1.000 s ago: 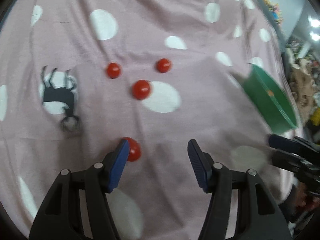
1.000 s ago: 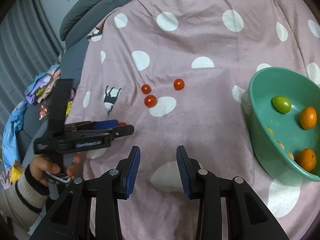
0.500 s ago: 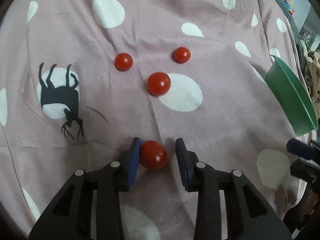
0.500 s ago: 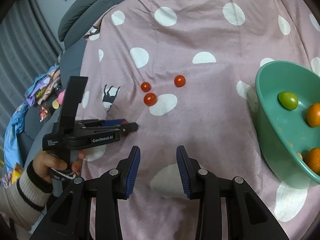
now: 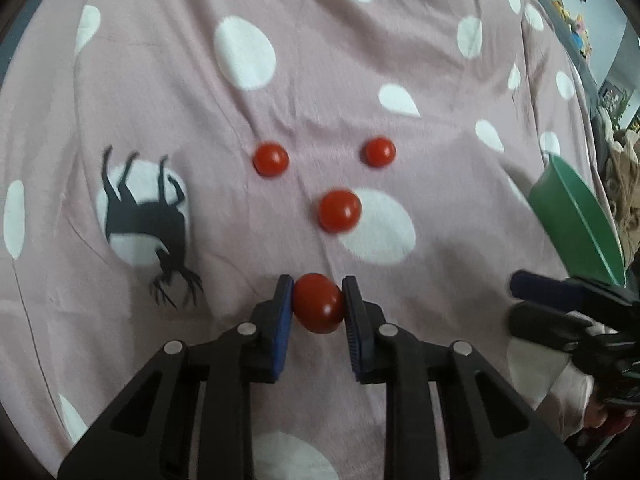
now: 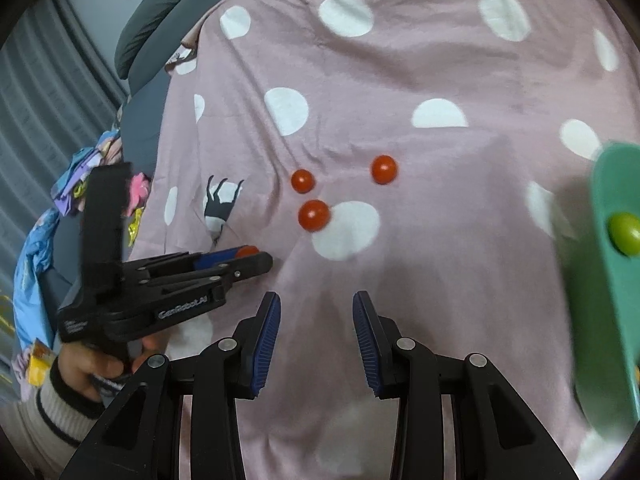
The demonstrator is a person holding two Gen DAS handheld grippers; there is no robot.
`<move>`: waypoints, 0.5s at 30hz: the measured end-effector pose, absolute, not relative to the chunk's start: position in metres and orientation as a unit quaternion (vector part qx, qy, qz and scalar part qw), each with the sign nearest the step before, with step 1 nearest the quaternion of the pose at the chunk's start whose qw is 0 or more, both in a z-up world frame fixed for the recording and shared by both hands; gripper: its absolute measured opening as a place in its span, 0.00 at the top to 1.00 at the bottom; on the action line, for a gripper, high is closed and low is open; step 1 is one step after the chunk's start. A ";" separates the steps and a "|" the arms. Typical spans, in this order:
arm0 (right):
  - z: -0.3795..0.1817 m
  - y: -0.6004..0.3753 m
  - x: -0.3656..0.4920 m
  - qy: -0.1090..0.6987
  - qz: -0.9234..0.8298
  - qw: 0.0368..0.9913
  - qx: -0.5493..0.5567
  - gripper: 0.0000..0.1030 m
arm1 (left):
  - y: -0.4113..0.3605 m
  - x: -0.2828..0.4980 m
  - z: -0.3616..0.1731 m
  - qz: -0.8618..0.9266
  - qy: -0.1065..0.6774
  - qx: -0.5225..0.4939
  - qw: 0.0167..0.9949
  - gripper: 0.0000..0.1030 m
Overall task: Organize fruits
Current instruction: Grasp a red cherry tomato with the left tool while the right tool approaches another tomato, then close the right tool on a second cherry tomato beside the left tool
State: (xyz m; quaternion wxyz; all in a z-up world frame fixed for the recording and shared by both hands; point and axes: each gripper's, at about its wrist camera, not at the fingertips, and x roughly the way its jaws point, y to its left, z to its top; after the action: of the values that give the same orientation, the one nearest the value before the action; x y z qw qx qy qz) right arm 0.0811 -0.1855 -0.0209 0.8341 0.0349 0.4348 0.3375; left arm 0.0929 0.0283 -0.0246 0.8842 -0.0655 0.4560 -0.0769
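My left gripper (image 5: 317, 286) is shut on a red cherry tomato (image 5: 319, 308), its blue pads pressing both sides, just above the pink dotted bedspread (image 5: 420, 40). Three more red tomatoes lie ahead: one near (image 5: 339, 211), one far left (image 5: 271, 159), one far right (image 5: 378, 151). In the right wrist view the left gripper (image 6: 256, 258) shows at the left with the tomato (image 6: 247, 251) peeking between its fingers. My right gripper (image 6: 316, 312) is open and empty over the cloth. The green bowl (image 6: 612, 280) at the right holds a green fruit (image 6: 623, 233).
The green bowl also shows at the right edge of the left wrist view (image 5: 576, 220). A deer print (image 5: 148, 216) marks the cloth on the left. Grey pillows (image 6: 160, 28) and colourful clutter (image 6: 80, 168) lie beyond the bed's left edge.
My left gripper closed onto the nearest tomato, which was only between the open pads before. The right gripper shifted so that the bowl slid toward the right edge of its view.
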 end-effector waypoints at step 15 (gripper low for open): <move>-0.048 -0.097 0.160 0.495 0.328 0.802 -0.061 0.60 | 0.060 0.122 -0.018 -0.066 0.429 -0.081 0.897 0.77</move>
State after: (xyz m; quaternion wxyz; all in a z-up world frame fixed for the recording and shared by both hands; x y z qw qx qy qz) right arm 0.1603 -0.0971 -0.0476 0.8024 -0.0607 0.4946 0.3283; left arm 0.1216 0.0600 -0.0175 0.8971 -0.0808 0.4294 -0.0655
